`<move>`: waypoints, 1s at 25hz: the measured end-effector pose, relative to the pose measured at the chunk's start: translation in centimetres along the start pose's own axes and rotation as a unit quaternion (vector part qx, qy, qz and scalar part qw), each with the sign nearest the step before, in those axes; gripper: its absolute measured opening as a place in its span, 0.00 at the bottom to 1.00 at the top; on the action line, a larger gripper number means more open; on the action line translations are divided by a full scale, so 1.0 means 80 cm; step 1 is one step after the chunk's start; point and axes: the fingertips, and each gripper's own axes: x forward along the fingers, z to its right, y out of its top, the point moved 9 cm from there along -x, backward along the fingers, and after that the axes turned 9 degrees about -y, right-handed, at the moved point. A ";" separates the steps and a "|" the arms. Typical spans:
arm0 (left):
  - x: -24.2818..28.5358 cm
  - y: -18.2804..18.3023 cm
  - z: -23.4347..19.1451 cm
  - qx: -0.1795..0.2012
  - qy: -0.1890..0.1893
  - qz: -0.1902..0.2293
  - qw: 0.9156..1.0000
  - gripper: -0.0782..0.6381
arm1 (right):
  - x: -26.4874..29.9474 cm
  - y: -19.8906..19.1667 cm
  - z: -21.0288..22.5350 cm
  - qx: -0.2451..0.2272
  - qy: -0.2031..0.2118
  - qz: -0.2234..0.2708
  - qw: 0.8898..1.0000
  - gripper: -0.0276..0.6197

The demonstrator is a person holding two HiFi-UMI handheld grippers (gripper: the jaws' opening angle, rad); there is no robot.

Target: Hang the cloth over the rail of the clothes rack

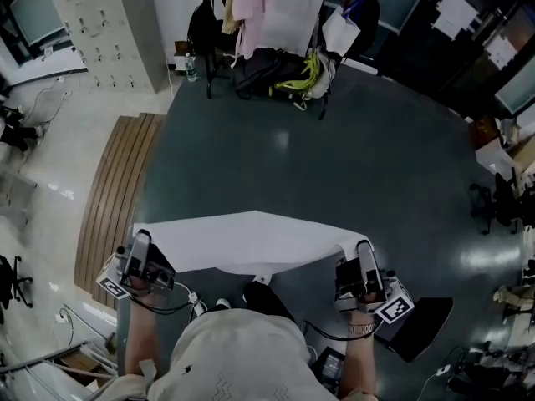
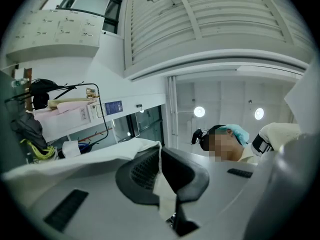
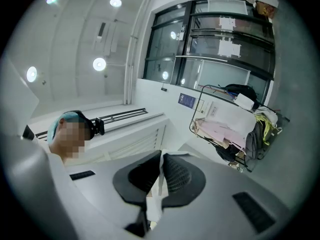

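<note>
A white cloth is stretched flat between my two grippers, close in front of the person's body. My left gripper is shut on the cloth's left corner, and the cloth shows pinched between its black pads. My right gripper is shut on the right corner, with the cloth squeezed between its jaws. The clothes rack stands far ahead across the dark floor, hung with garments and bags; it also shows in the left gripper view as the rack and in the right gripper view as the rack.
A dark floor lies between me and the rack. A wooden slatted strip borders it on the left. White lockers stand at the back left. Chairs and clutter line the right side. A dark flat thing lies by my right.
</note>
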 end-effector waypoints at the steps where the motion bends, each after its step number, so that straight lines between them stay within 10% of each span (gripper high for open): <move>1: 0.017 -0.005 -0.011 0.005 -0.002 0.003 1.000 0.13 | 0.010 0.020 0.011 0.001 0.002 0.000 1.000 0.07; 12: 0.108 -0.013 -0.101 0.044 0.001 0.002 0.999 0.13 | 0.091 0.138 0.082 -0.020 0.034 0.003 0.999 0.07; 25: 0.165 0.069 -0.296 -0.020 -0.036 -0.009 0.999 0.13 | 0.226 0.150 0.123 -0.057 -0.030 0.033 0.997 0.07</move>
